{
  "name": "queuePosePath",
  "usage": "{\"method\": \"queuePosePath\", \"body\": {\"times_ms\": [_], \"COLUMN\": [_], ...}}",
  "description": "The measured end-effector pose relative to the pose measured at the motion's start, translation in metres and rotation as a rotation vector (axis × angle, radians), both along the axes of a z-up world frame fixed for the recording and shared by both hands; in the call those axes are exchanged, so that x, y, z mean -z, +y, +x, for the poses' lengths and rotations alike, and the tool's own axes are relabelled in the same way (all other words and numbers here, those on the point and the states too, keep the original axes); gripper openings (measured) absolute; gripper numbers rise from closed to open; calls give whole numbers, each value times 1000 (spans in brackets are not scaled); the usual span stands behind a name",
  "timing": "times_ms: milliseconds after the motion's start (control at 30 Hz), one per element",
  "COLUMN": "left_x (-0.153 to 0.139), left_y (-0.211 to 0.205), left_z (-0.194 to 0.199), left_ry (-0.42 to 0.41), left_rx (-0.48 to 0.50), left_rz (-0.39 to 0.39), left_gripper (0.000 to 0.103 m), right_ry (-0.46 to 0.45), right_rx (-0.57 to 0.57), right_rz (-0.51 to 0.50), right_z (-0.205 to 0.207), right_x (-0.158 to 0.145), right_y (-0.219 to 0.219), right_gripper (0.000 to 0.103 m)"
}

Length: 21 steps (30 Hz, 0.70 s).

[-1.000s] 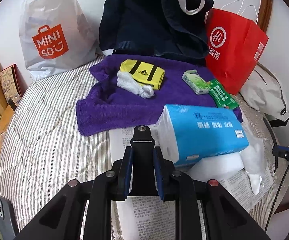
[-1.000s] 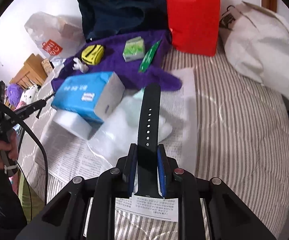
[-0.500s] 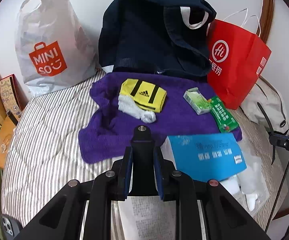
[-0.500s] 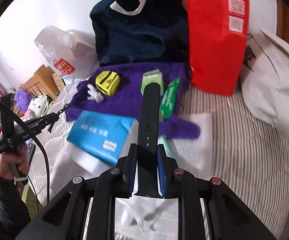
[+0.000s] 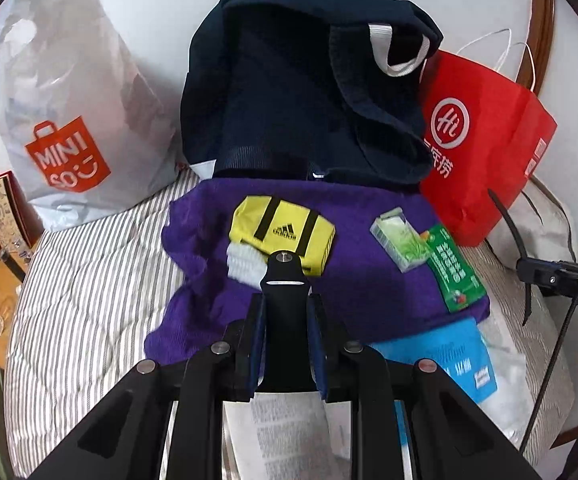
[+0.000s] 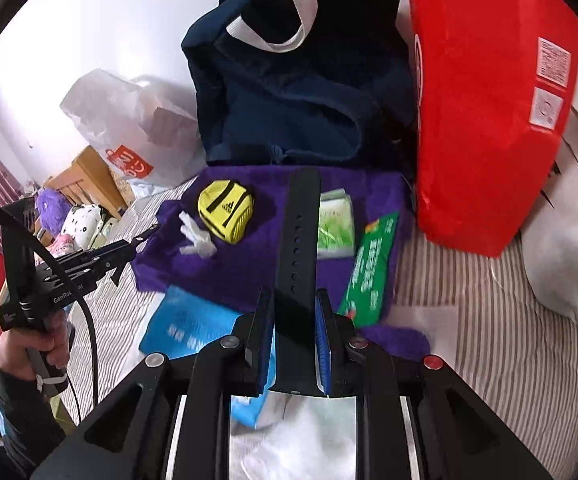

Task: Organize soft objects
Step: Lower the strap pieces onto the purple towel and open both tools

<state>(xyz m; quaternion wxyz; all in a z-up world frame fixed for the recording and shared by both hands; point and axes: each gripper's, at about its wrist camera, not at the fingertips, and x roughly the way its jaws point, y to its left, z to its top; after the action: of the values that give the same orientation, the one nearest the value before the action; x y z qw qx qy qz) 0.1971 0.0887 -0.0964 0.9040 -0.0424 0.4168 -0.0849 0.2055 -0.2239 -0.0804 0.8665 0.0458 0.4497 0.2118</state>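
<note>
My left gripper [image 5: 285,300] is shut on a short black strap piece [image 5: 285,274] with a metal stud at its tip. In the right wrist view my right gripper [image 6: 293,296] is shut on a long black strap with holes [image 6: 301,220]. Both hang over a purple towel [image 5: 369,292] spread on the striped bed. On the towel lie a yellow adidas pouch [image 5: 285,232], a white sock [image 5: 245,264], a green tissue pack [image 5: 401,244] and a flat green packet [image 5: 453,276]. A blue tissue pack [image 6: 185,328] lies at the towel's near edge.
Behind the towel stand an open navy bag [image 5: 309,100], a red paper bag [image 5: 485,140] and a white Miniso bag [image 5: 69,120]. A white tote [image 6: 569,240] slumps at the right. Printed paper [image 5: 285,432] lies under my left gripper. Plush toys [image 6: 69,216] sit beyond the bed's left side.
Both grippers have moved forward over the bed toward the bags and risen a little. The blue tissue pack has slid toward the bottom of both views. The straps stay gripped.
</note>
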Motion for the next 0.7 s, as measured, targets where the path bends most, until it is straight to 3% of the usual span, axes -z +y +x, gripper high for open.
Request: {"method": "queuePosePath", "body": {"times_ms": [700], "left_x": [32], "left_y": [0], "left_z": [63], "left_ry": [46], "left_rx": [10], "left_rz": [-8], "left_gripper": [20], "right_ry": [101], "right_rx": [60], "right_rz": [-14], "right_z": [73], "right_x": [57], "right_y": [10], "right_gripper": [19]}}
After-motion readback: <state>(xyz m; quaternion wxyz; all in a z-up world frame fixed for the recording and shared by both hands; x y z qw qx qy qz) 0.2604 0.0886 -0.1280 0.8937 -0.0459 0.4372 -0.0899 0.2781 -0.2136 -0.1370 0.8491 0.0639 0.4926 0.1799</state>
